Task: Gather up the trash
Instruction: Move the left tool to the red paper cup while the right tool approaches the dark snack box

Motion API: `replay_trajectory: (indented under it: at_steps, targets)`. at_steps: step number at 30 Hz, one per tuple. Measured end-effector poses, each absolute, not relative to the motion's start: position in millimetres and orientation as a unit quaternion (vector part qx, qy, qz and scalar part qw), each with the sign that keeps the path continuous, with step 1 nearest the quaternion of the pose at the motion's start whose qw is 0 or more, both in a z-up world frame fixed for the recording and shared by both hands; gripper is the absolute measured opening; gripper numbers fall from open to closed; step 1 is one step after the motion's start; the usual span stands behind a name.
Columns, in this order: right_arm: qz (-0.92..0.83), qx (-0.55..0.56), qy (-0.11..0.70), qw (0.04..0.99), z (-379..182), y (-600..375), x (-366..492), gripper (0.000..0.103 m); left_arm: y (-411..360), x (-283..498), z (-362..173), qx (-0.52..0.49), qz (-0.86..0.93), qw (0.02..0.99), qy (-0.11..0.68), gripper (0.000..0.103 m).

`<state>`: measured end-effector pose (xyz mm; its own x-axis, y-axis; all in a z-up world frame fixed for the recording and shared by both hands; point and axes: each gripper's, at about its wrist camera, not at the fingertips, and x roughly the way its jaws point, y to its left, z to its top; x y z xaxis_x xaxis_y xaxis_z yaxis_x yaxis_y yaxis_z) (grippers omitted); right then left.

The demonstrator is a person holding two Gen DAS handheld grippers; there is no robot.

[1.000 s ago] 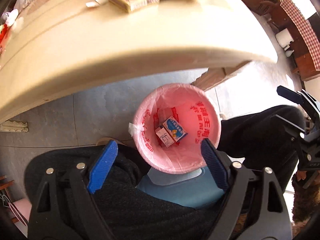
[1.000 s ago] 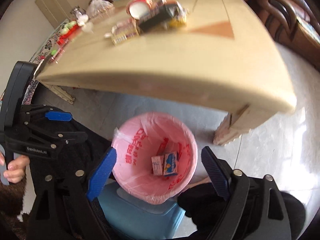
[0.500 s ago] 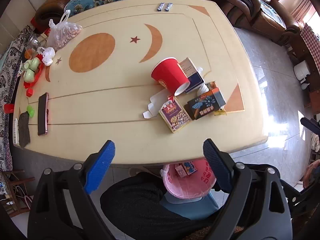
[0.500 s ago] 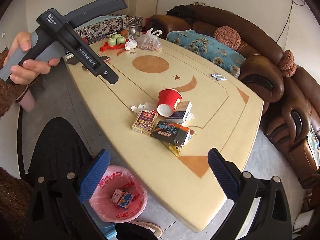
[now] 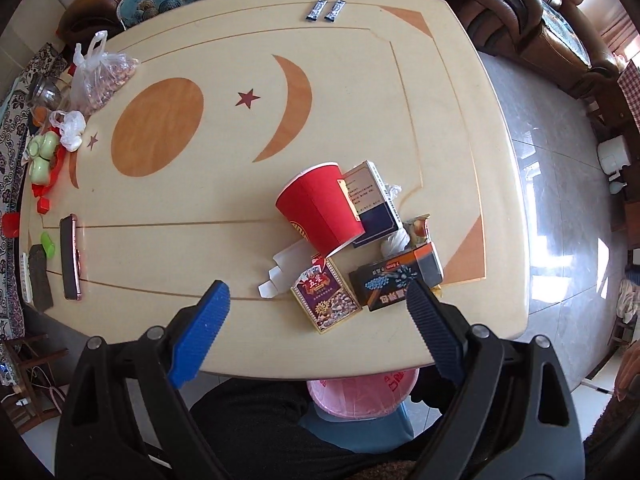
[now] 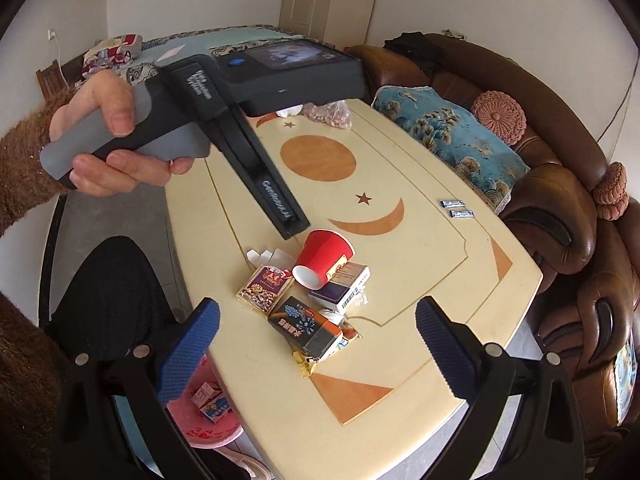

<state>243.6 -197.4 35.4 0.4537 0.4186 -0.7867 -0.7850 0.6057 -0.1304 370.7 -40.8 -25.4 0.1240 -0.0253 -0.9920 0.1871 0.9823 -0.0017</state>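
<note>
Where lettering shows, the pink bin liner (image 5: 362,394) bears red characters.

The cream counter (image 5: 360,80) bears orange circle, crescent and dark-red star inlays, the cup (image 5: 320,210) is red with a white inside, the bin liner (image 6: 208,428) is pink with red print, and the fingers (image 5: 200,332) are blue.

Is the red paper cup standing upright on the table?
No, the red paper cup lies on its side, its open mouth facing the table edge, resting against a box.
</note>
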Motion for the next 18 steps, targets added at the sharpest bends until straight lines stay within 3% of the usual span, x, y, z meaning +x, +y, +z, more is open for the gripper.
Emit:
replay_trajectory:
  at_steps: [18]
  targets:
    - [0.476, -0.323, 0.448, 0.685, -81.2, -152.4, 271.1, 0.096, -48.7, 423.2, -117.9, 0.013, -0.073, 0.697, 0.713, 0.087]
